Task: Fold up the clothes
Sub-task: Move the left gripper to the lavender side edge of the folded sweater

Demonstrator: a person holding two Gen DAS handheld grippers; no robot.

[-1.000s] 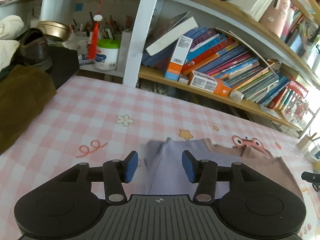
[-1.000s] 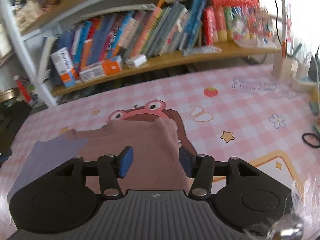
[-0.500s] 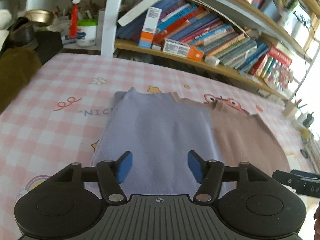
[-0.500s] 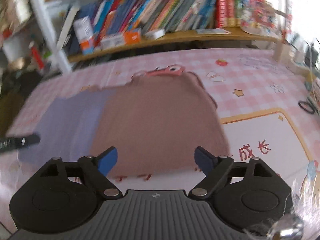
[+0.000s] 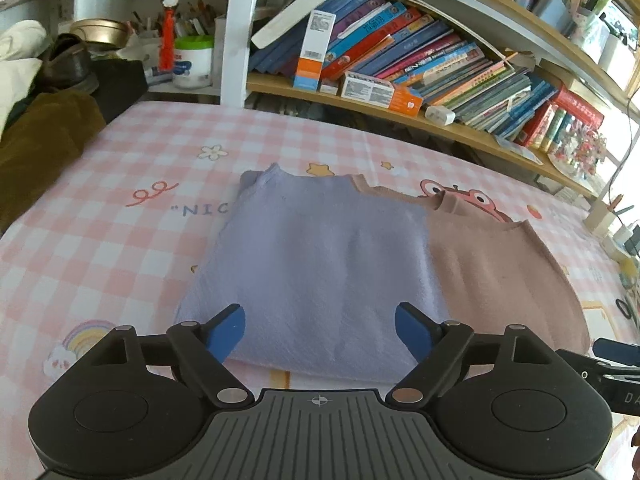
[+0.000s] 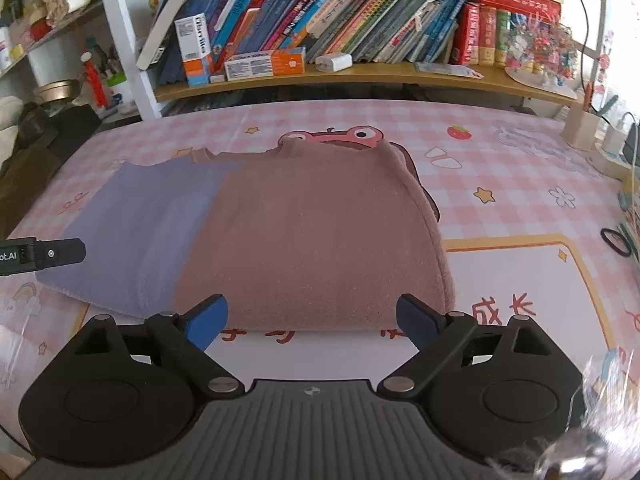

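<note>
A folded garment lies flat on the pink checked table mat (image 5: 120, 240). Its left part is lilac (image 5: 320, 264) and its right part is dusty pink-brown (image 5: 492, 272). In the right wrist view the pink-brown part (image 6: 312, 240) fills the middle and the lilac part (image 6: 136, 232) lies to its left. My left gripper (image 5: 320, 330) is open and empty, just above the lilac part's near edge. My right gripper (image 6: 310, 320) is open and empty at the pink-brown part's near edge. The tip of each gripper shows at the edge of the other's view.
A bookshelf (image 5: 400, 64) packed with books runs along the far side of the table. A dark brown cloth pile and shoe (image 5: 48, 128) sit at the far left. A holder, plugs and a hair tie (image 6: 612, 240) lie at the right edge.
Both grippers have opened wide and drawn back toward the near edge of the table. The garment they were over now lies released and flat, folded.
</note>
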